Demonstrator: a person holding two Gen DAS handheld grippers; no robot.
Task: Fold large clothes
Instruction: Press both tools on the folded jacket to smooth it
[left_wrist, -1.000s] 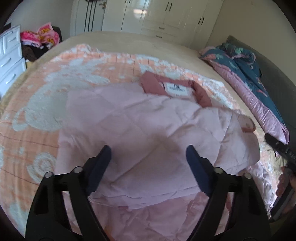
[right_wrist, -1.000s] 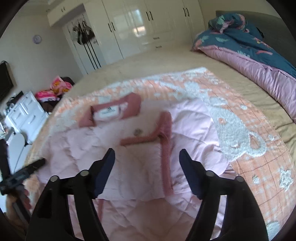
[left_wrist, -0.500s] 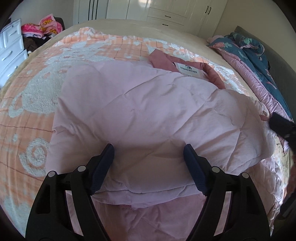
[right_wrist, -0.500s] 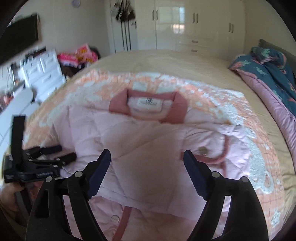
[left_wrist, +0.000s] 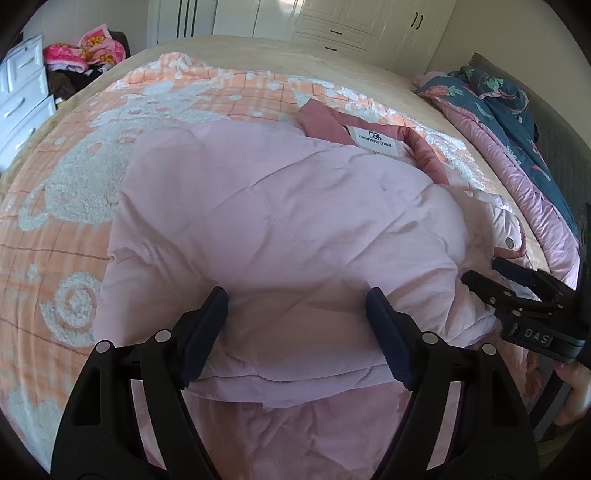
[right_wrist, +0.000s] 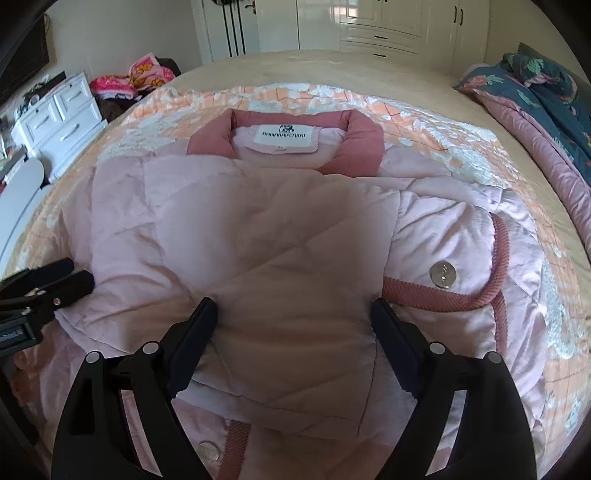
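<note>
Right up close in the left wrist view, the left gripper spread wide over the near fold of the pink coat, dark pads low at 7 and 5 o'clock, nothing pinched between them; whether the pads touch the cloth, cannot tell. Off at 3 o'clock, the right gripper poking in from the side, its tips at the coat's edge. In the right wrist view, the right gripper also spread wide, hanging over the folded front of the coat, jaws just been opening, only flat cloth under the gap and no grip on it. At 9 o'clock there, the left gripper lying against the coat's side. Just past the right finger, at 3 o'clock, a round silver snap beside a dark pink cord trim. Farther up, at 12 o'clock, the dark pink collar with a white label, facing up. Under it all, an orange blanket with white fuzzy shapes, spread on the bed. Far off at 1 o'clock, a blue flowered quilt; at 11 o'clock, a white dresser and a heap of bright pink cloth; at the back, white closets. Since a second ago: in the right wrist view, coat bigger and squarer, collar swung from 10 o'clock to 12 o'clock, cord trim gone from the middle to the right. In the left wrist view, coat nearer and filling more of the picture, right gripper come much farther in.
</note>
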